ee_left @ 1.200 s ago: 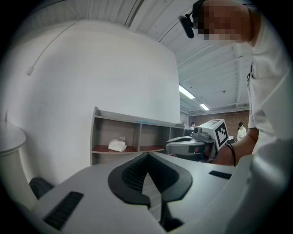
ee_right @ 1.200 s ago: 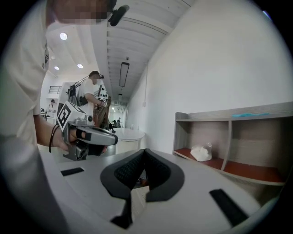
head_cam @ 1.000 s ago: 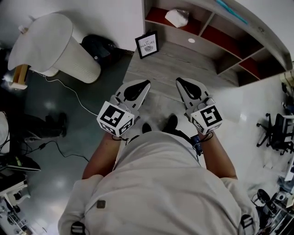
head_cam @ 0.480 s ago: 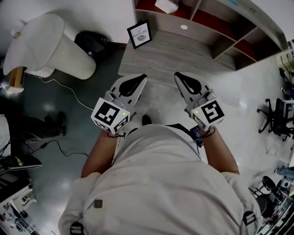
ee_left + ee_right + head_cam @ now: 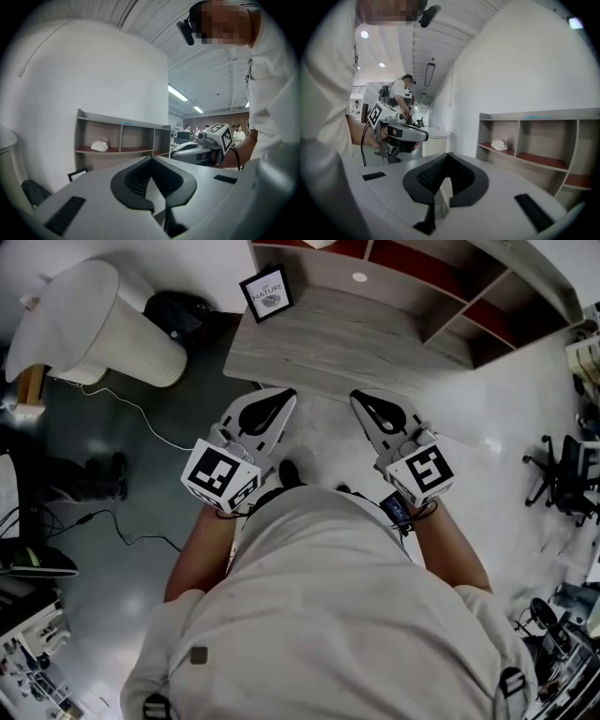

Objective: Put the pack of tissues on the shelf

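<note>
Apparently little is left to spoil, since the pack of tissues already lies on the red board in the end compartment of the shelf, well ahead of both tools and clear of them. The left gripper and the right gripper are held side by side close to the person's body, each with its jaws pressed together and nothing between them. The risks I see come from any further reach. If a clenched gripper goes forward into that compartment, its blunt nose could shove the soft white pack deeper, or drag it off the board's front lip. I cannot tell how near the lip it sits. The framed picture stands propped on the wooden top, ahead of the left gripper and a little to its outer side. A careless sweep of that tool would probably tip it flat. A cable trails over the floor off to the left gripper's outer side, and a step that way with eyes on the shelf could snag it. Because the two grippers are near each other, a sudden turn might also knock their marker cubes together.
</note>
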`<state>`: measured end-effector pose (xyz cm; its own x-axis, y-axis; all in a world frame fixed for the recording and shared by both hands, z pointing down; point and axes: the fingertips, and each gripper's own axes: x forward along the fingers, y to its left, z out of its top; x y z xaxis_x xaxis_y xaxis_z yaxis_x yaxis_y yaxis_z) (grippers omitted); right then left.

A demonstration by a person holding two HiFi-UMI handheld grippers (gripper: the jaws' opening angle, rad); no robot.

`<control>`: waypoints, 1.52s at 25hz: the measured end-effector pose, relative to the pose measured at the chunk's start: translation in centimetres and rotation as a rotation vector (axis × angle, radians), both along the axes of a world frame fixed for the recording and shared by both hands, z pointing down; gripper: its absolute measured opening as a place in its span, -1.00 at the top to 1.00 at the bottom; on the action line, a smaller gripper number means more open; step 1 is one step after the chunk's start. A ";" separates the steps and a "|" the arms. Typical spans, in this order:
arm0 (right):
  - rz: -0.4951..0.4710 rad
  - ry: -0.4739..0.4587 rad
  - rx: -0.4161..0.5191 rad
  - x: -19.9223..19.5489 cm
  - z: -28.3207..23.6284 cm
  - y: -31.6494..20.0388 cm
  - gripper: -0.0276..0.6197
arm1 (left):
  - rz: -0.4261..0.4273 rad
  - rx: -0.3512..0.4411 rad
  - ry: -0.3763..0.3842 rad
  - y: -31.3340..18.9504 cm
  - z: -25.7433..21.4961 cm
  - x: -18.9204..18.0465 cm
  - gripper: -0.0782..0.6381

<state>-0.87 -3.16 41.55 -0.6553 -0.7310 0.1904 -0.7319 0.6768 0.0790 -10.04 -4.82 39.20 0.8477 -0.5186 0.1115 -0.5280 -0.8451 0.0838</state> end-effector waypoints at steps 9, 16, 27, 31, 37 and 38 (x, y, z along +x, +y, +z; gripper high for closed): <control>-0.012 -0.009 -0.030 5.7 0.4 5.9 0.85 | -0.024 0.011 -0.015 5.6 -0.1 5.8 0.74; -0.005 -0.037 -0.068 9.1 0.3 10.6 0.85 | -0.028 0.006 -0.026 10.2 0.2 9.8 0.74; -0.005 -0.022 -0.052 11.7 0.9 16.3 0.85 | -0.071 0.041 -0.020 15.3 0.0 12.1 0.74; -0.004 -0.025 -0.045 11.7 0.6 17.5 0.85 | -0.084 0.042 -0.008 16.4 -0.3 12.1 0.74; -0.010 -0.009 -0.038 10.9 0.6 18.7 0.85 | -0.089 0.045 0.002 17.7 -0.2 11.5 0.74; -0.009 -0.009 -0.036 10.9 0.5 18.9 0.85 | -0.088 0.044 0.002 17.9 -0.2 11.4 0.74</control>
